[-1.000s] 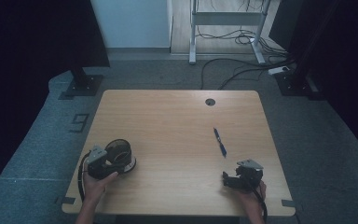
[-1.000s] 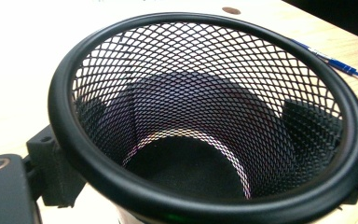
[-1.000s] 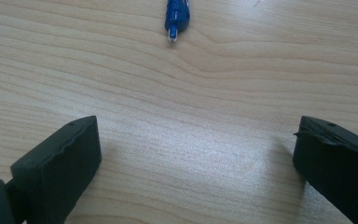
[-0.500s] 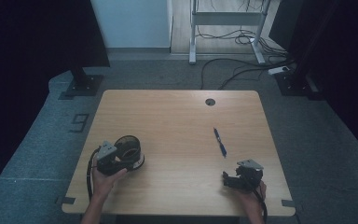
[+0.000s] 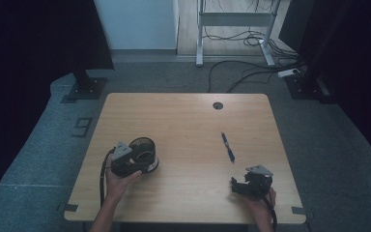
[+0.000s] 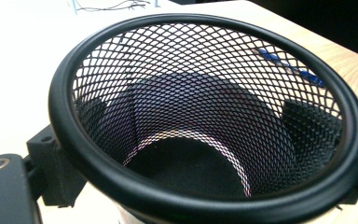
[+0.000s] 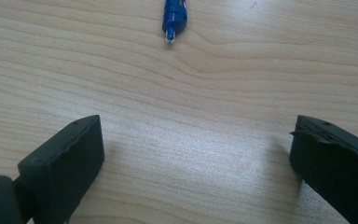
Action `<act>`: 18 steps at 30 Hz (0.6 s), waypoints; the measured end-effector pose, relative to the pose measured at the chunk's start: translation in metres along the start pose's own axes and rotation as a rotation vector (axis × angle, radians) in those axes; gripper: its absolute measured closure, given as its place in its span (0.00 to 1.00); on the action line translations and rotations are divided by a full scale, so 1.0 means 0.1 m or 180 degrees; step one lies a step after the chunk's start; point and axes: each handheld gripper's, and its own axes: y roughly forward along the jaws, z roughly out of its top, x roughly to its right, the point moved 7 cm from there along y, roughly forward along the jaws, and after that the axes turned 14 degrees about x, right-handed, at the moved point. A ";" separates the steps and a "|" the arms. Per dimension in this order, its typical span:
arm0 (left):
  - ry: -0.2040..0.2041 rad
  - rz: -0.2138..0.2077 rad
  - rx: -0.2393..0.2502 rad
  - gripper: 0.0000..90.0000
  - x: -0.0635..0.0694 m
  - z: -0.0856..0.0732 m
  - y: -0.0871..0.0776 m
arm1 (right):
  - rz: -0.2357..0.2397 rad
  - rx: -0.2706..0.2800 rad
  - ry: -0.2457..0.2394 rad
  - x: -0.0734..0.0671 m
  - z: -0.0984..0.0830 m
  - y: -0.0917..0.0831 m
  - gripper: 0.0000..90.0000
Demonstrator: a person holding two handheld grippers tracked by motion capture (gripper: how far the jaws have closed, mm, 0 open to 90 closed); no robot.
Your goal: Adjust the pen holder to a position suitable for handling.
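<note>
In the high view, the mesh cup (image 5: 144,153) is gripped by the left gripper (image 5: 134,160) at the near left of the wooden table (image 5: 183,121), which stands on grey carpet with cables behind; it is best kept upright and set near the pen (image 5: 228,147). In the left gripper view, the cup (image 6: 205,126) is clamped between the jaws, its mouth facing the camera. In the right gripper view, the jaws of the right gripper (image 7: 196,144) are spread wide and empty, the pen (image 7: 174,17) just ahead.

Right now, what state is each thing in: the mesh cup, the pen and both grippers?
mesh pen cup: empty, gripped at its wall, tilted.
blue pen: lying flat on the table, untouched.
left gripper: shut on the mesh pen cup.
right gripper: open, nothing between its jaws, short of the blue pen.
</note>
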 end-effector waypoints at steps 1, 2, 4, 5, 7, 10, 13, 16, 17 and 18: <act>0.0009 -0.0018 -0.0012 0.10 0.02 0.02 0.04 | 0.0000 0.0001 0.0000 0.00 0.00 0.00 0.03; 0.0009 -0.0018 -0.0012 0.10 0.02 0.02 0.04 | 0.0000 0.0001 0.0000 0.00 0.00 0.00 0.03; 0.0026 -0.0043 -0.0019 0.10 0.06 0.03 0.09 | 0.0001 0.0000 0.0000 0.00 0.00 0.00 0.03; 0.0031 -0.0049 -0.0025 0.10 0.07 0.04 0.11 | 0.0002 0.0002 -0.0001 0.00 0.00 0.00 0.03; 0.0047 -0.0078 -0.0043 0.10 0.12 0.05 0.17 | 0.0003 0.0004 -0.0005 0.00 0.00 0.00 0.03; 0.0058 -0.0102 -0.0052 0.10 0.15 0.06 0.21 | 0.0002 0.0000 -0.0008 0.00 0.00 0.00 0.03; 0.0063 -0.0129 -0.0067 0.10 0.20 0.06 0.28 | 0.0004 0.0004 -0.0005 0.00 0.00 0.00 0.03; 0.0065 -0.0140 -0.0079 0.10 0.23 0.05 0.33 | 0.0004 0.0005 -0.0005 0.00 0.00 0.00 0.03; 0.0062 -0.0145 -0.0086 0.10 0.24 0.05 0.34 | 0.0002 0.0000 -0.0008 0.00 0.00 0.00 0.03; 0.0060 -0.0148 -0.0086 0.10 0.25 0.05 0.36 | 0.0002 0.0001 -0.0008 0.00 0.00 0.00 0.03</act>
